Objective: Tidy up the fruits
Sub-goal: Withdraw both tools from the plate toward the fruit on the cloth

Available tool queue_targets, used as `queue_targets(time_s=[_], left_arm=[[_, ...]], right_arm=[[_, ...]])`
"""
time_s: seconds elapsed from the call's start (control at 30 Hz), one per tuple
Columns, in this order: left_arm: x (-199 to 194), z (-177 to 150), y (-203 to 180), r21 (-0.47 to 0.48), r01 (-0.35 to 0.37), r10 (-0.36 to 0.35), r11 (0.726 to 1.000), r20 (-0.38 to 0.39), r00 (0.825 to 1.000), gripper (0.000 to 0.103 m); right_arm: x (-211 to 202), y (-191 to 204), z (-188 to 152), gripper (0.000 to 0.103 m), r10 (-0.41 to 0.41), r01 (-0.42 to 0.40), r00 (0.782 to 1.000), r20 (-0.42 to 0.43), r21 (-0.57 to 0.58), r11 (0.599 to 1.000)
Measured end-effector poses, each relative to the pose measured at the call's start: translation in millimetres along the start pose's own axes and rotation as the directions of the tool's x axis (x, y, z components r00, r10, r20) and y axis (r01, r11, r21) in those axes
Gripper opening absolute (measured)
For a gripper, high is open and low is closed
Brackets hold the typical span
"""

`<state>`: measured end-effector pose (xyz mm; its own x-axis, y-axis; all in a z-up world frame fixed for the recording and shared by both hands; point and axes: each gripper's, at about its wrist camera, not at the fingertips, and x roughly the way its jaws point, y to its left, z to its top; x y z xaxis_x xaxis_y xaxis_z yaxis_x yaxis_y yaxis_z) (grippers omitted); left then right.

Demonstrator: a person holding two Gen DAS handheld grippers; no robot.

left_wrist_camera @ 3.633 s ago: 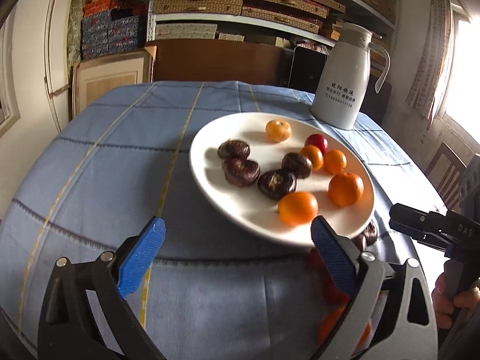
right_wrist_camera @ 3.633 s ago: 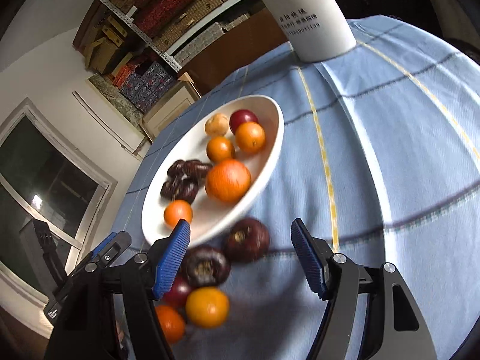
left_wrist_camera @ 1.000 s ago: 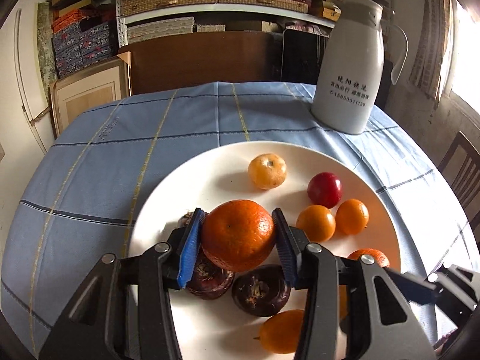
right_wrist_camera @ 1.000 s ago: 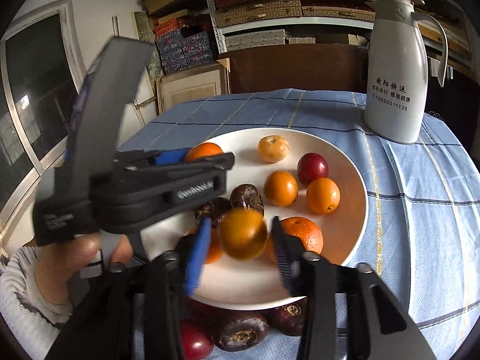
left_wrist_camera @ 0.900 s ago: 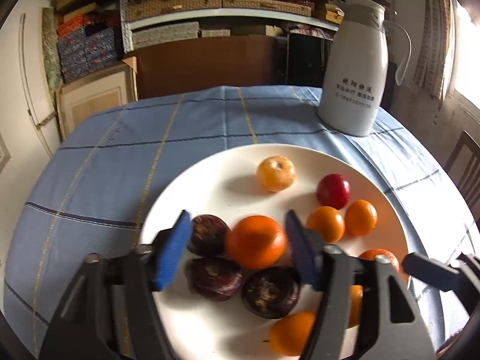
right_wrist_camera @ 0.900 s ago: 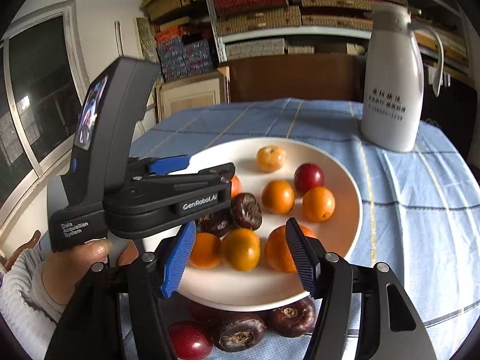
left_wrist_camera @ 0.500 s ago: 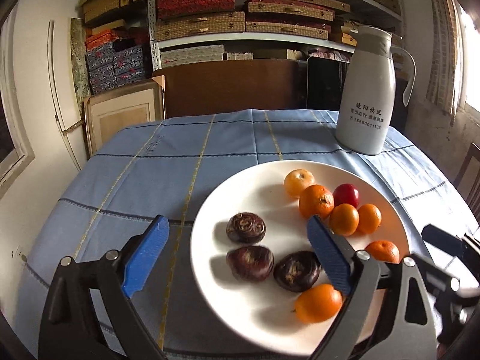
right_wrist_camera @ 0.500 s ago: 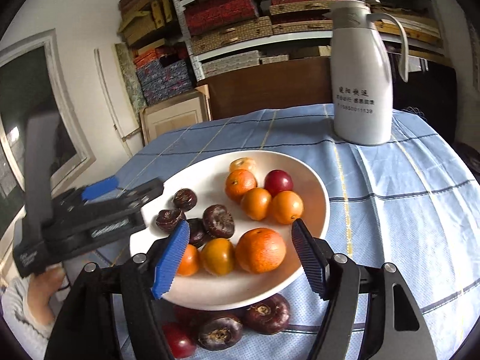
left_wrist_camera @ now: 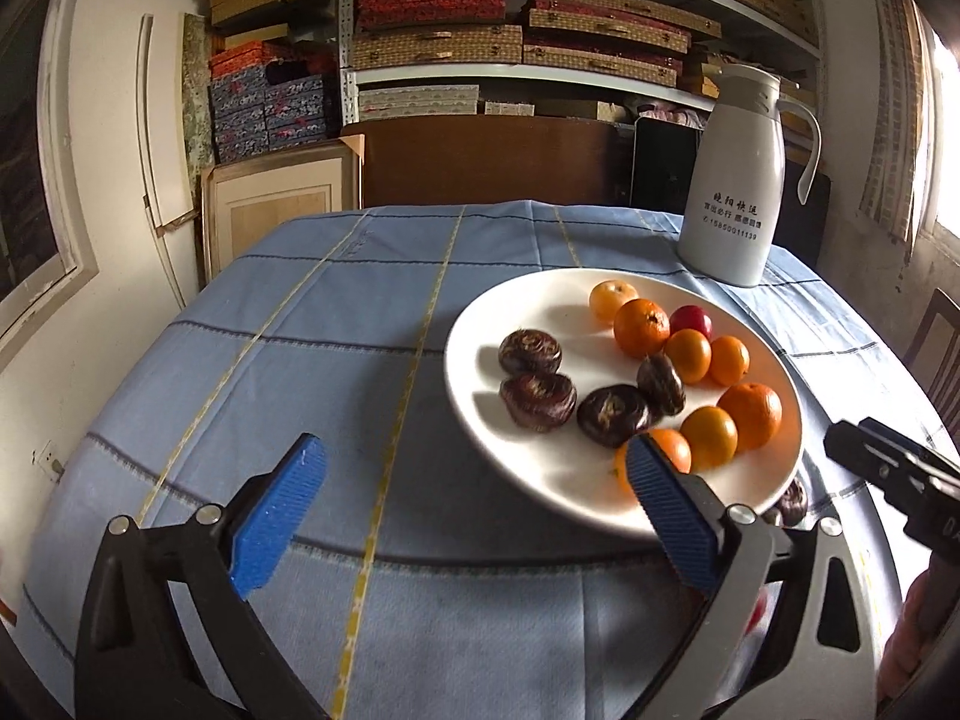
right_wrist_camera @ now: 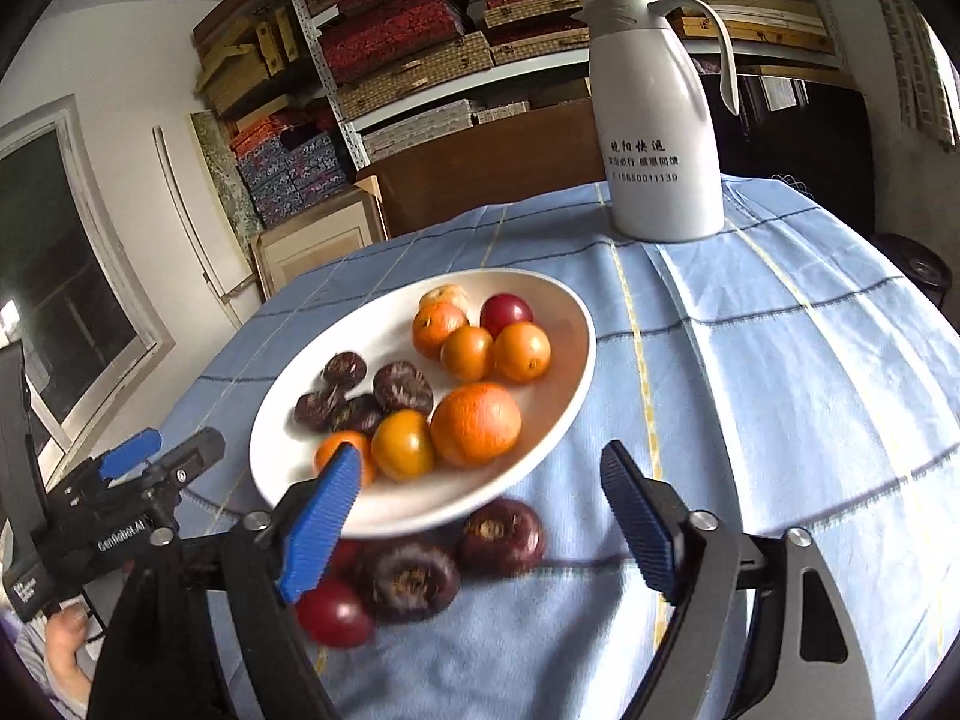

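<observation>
A white plate [left_wrist_camera: 540, 300] on the blue cloth holds several oranges, several dark brown chestnut-like fruits and one red fruit [left_wrist_camera: 690, 320]. My left gripper [left_wrist_camera: 471, 480] hovers at the plate's near left rim. Its jaws are opening with nothing between them. My right gripper [right_wrist_camera: 480, 480] hangs over the plate's [right_wrist_camera: 384, 312] near rim. Its jaws are also opening and grip nothing. Two dark fruits [right_wrist_camera: 503, 537] and a red fruit [right_wrist_camera: 333, 612] lie loose on the cloth just below it. An orange [right_wrist_camera: 402, 444] sits beside a bigger one [right_wrist_camera: 476, 423].
A tall white jug [left_wrist_camera: 738, 180] stands behind the plate, also in the right wrist view [right_wrist_camera: 657, 120]. Shelves of boxes fill the back wall. The round table's edge curves off on both sides. A chair [left_wrist_camera: 936, 348] stands at the right.
Both grippers let go of their oranges, which now lie on the plate. Both opened wide and drew back toward the plate's near edge, the left one farther and to the left.
</observation>
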<state>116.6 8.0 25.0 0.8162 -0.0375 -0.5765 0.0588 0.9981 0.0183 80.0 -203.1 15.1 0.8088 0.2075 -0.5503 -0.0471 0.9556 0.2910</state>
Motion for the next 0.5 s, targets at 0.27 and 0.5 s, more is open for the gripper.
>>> queue_targets(time_s=[0.27, 0.5], left_arm=[[-12, -17, 12, -0.023, -0.01, 0.009, 1.0, -0.007, 1.0, 0.098], [-11, -18, 13, -0.023, 0.004, -0.004, 1.0, -0.019, 1.0, 0.098]], right_arm=[[-12, 10, -15, 0.085, 0.003, -0.002, 1.0, 0.005, -0.045, 0.999], [-4, 2, -15, 0.086, -0.004, 0.004, 0.999, -0.035, 0.002, 1.0]])
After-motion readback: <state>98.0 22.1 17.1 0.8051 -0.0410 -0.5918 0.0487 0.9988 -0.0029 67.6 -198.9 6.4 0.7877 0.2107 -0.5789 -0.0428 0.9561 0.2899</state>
